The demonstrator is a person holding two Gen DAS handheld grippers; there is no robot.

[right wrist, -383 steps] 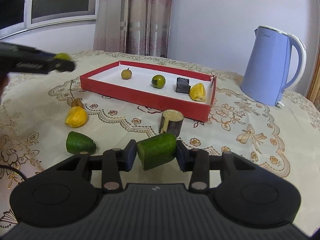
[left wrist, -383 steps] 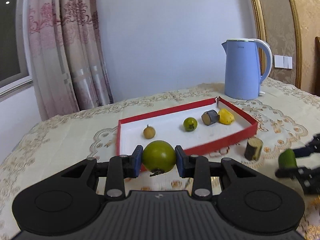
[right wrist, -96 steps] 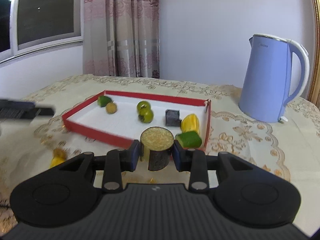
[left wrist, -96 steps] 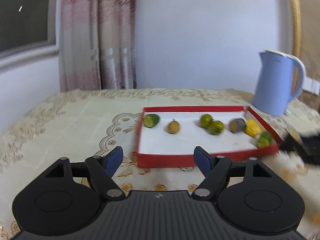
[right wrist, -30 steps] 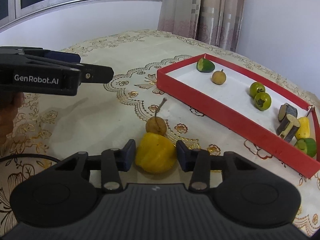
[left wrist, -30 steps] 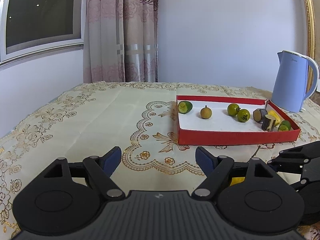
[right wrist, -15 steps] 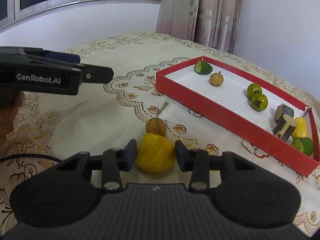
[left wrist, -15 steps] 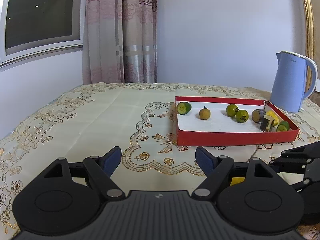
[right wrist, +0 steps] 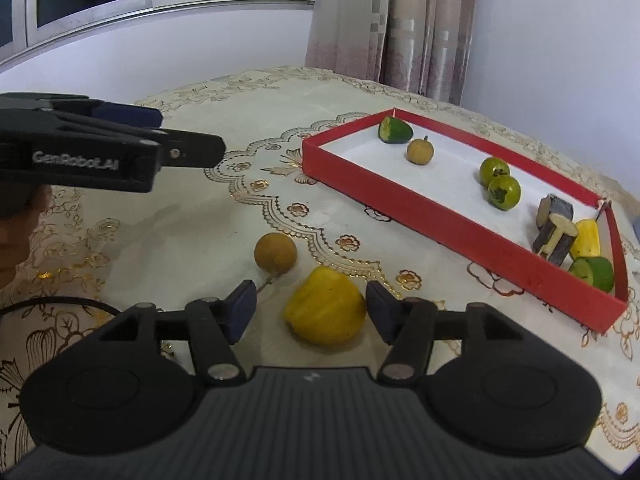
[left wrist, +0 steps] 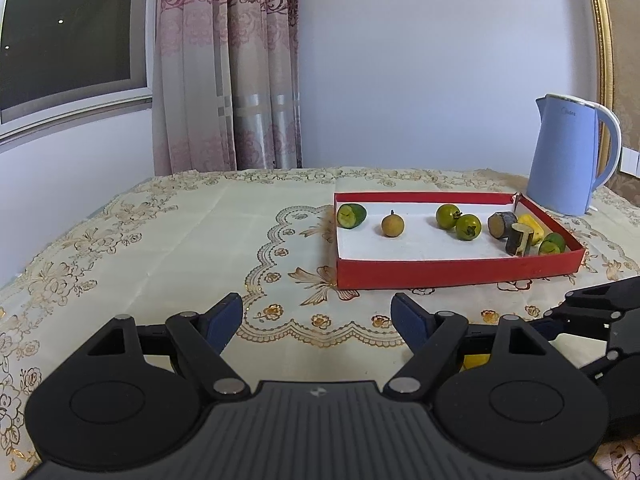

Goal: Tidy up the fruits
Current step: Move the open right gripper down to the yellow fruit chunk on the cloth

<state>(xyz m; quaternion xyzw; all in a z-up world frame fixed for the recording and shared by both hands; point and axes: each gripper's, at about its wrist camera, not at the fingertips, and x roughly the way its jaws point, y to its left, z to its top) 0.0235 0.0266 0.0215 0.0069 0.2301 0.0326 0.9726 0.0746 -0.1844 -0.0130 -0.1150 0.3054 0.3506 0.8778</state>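
The right gripper [right wrist: 307, 309] has its jaws apart, straddling a yellow fruit [right wrist: 326, 307] that rests on the tablecloth [right wrist: 224, 216]. The fruit is a blunt, waxy wedge, bright yellow, with a rounded top and a flat underside. It sits between the two blue pads, closer to the right pad [right wrist: 379, 311], which is just beside or touching it; a clear gap separates it from the left pad [right wrist: 241, 309]. Just beyond the fruit, toward the left, lies a round brown longan [right wrist: 275, 252] with its thin stem pointing back at the gripper.

The left gripper [left wrist: 317, 318] is also wide open, with nothing between its pads, hovering over the cloth well short of the tray [left wrist: 440, 272]. In the right wrist view it shows from the side at the left edge.

The red tray with white floor lies farther out on the table. Inside it are a cucumber piece [right wrist: 395, 130], a second longan [right wrist: 420, 151], two green round fruits [right wrist: 504, 193] side by side, two dark cane pieces [right wrist: 555, 233], a yellow piece [right wrist: 586, 238] and another cucumber piece [right wrist: 593, 273] in the near right corner. A blue kettle [left wrist: 570, 160] stands behind the tray.
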